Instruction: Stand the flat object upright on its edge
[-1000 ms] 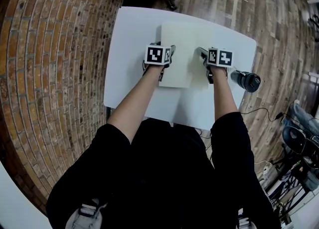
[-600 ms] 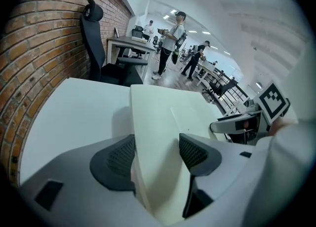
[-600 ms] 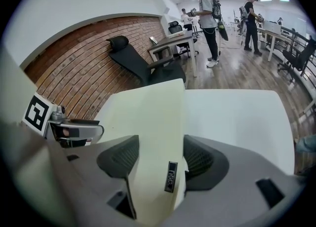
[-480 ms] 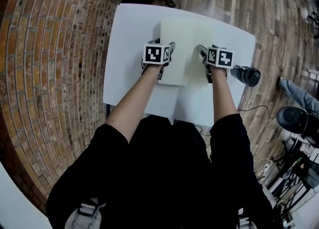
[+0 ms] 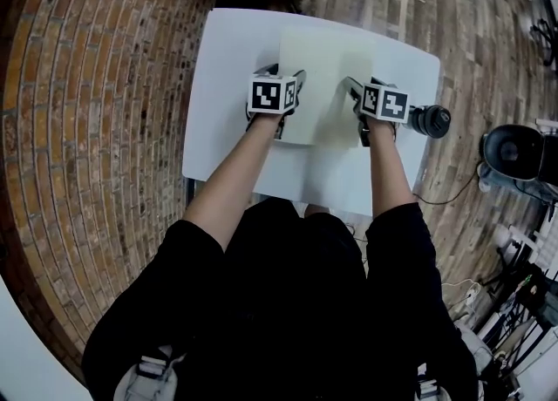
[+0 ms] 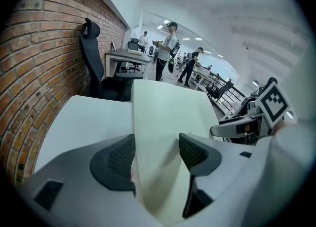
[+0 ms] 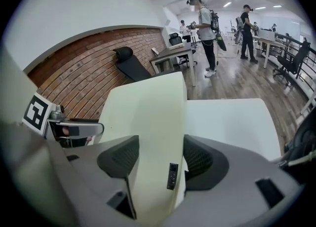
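A person in a black top [image 5: 288, 303] is reaching forward with a grey two-jaw gripper in each hand. The left gripper [image 6: 157, 153] is clamping one side of a thick, pale cream, flat rectangular slab [image 5: 327, 68]. The right gripper [image 7: 159, 157] is clamping the opposite side. The slab is being held tilted over the middle of the white rectangular table [image 5: 222, 94]. Beyond, a black office chair [image 6: 95, 58] is standing beside the red brick wall [image 6: 39, 63].

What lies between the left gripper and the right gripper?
The pale flat board, as the head view shows. The left gripper grips its left edge and the right gripper its right edge.
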